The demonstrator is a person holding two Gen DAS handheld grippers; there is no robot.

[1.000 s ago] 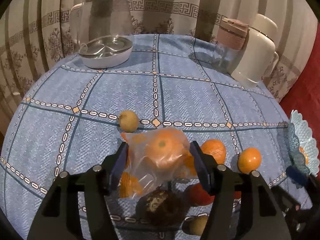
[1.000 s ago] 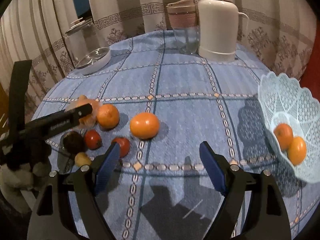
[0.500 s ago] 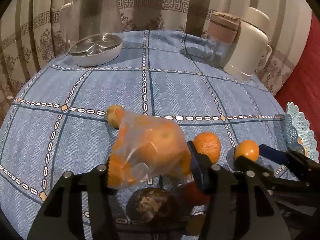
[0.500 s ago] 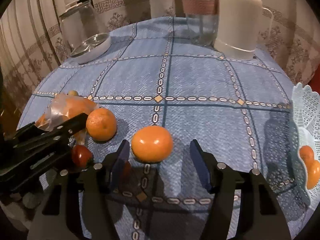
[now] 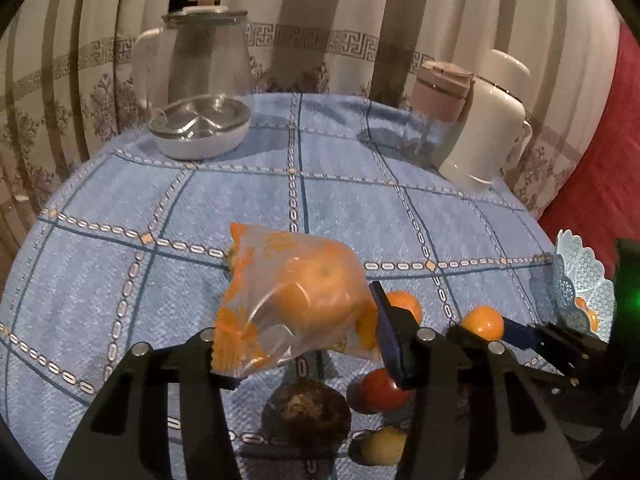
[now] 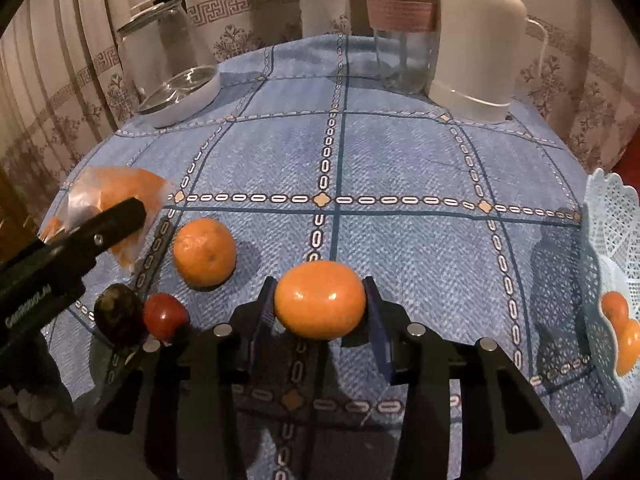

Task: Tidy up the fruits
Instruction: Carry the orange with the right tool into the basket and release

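1. The left gripper (image 5: pixel 298 344) pinches a clear plastic bag (image 5: pixel 292 300) printed with orange shapes; the bag has a large orange inside and is held above the blue checked tablecloth (image 5: pixel 224 200).
2. Its right blue pad (image 5: pixel 386 336) presses against the side of the bag, while the other pad is hidden behind the plastic.
3. Under the bag, on the cloth, lie a dark brown fruit (image 5: pixel 308 410), a red fruit (image 5: pixel 378 390) and a small yellow fruit (image 5: pixel 380 446).
4. The right gripper (image 6: pixel 320 320) has its two blue pads on both sides of a loose orange (image 6: pixel 320 299) that rests on the cloth; the pads are very near the skin, but I cannot tell if they already press it.
5. A second orange (image 6: pixel 204 252) lies just to the left of it, apart from the gripper.
6. At the right edge of the table stands a white lattice fruit bowl (image 6: pixel 612 216) with two oranges (image 6: pixel 620 324) inside.
7. At the far side of the table stand a glass kettle (image 5: pixel 200 80) on its white base, a glass cup with a pink lid (image 5: pixel 434 116) and a white thermos jug (image 5: pixel 486 128), all in front of the patterned curtain (image 5: pixel 340 32).
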